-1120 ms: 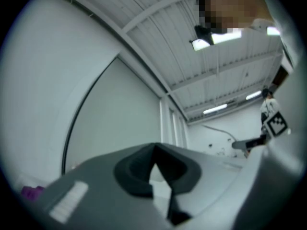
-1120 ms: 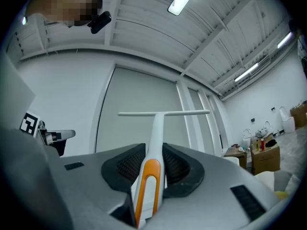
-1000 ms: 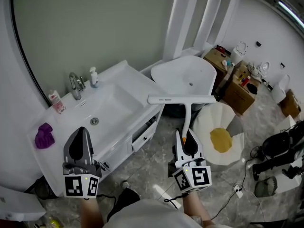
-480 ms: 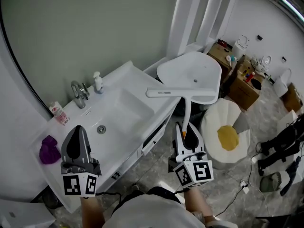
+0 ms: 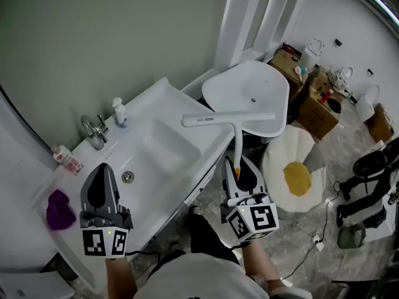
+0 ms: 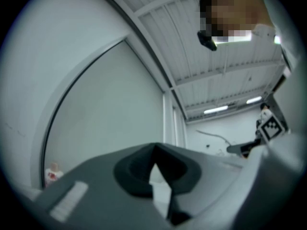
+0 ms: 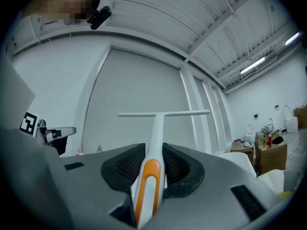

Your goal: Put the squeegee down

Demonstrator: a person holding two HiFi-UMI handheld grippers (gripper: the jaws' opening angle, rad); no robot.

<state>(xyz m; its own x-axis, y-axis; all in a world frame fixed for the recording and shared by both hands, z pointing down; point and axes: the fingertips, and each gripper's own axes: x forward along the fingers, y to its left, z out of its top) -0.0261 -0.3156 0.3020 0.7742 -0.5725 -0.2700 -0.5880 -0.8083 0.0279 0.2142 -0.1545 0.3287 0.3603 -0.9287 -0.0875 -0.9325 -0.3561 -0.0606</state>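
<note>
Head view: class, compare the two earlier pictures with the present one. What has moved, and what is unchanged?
The right gripper has carried the squeegee toward the washbasin counter, so its blade now reaches further over the counter's right end. The left gripper advanced with it. Nothing was taken or let go: the right gripper keeps its hold on the handle, and the left stays shut and empty.
</note>
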